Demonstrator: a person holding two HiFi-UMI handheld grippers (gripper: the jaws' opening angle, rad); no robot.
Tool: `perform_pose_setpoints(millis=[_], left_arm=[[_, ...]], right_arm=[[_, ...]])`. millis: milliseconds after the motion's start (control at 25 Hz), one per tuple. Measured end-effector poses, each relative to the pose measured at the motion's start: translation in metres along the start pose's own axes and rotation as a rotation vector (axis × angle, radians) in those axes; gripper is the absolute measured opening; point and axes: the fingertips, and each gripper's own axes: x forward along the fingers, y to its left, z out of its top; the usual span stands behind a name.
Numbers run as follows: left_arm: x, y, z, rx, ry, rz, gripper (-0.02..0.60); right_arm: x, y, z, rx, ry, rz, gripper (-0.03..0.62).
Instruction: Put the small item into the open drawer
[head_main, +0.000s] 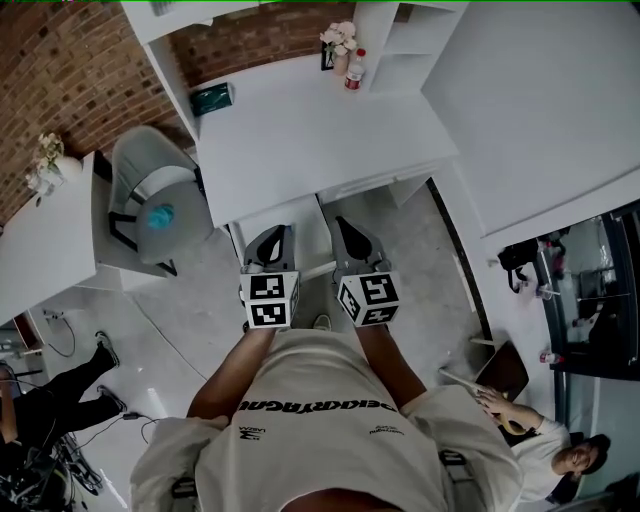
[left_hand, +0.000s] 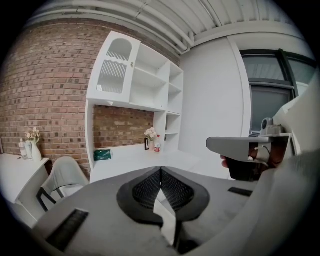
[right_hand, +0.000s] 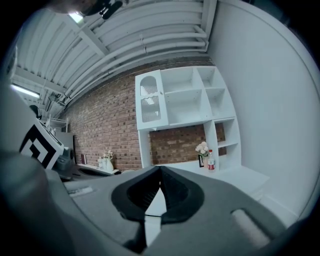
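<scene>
Nearest, the two tools in my hands, level with each other:
1. Left gripper: clenched, pads pressed flat together, nothing between them.
2. Right gripper: also clenched and empty. It sits just right of the left one, and the two do not touch.

Just beyond the tips:
3. Drawer: a white panel juts toward me from the desk's near edge, which I take to be the open drawer. Both grippers cover part of it, and I cannot see inside.

Further out:
4. Desk: white, with a mostly bare top.
5. Chair: grey, left of the desk. A teal thing lies on the seat, too blurred to name.

Far edge of the desk:
6. Green box: at the far left corner.
7. Bottle: clear with a red cap, upright at the far right, just beside the flowers.

Small item: I cannot tell which thing it is. Neither gripper holds it.

Farthest:
8. Shelves: white, against the brick wall, with the top cut off in the head view.
</scene>
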Motion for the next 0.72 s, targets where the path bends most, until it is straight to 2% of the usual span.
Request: perform_pose_setpoints(millis=[320,720], left_arm=[[-0.009,-0.002,0.002,0.037,-0.04,0.004,-0.003],[-0.013,-0.005,0.009,0.046,-0.069,-0.002,-0.003]], right_arm=[[-0.007,0.002,0.001,0.009,-0.015,-0.008,-0.002],[-0.009,0.005,0.0,0.005,-0.012,-0.001,-0.002]])
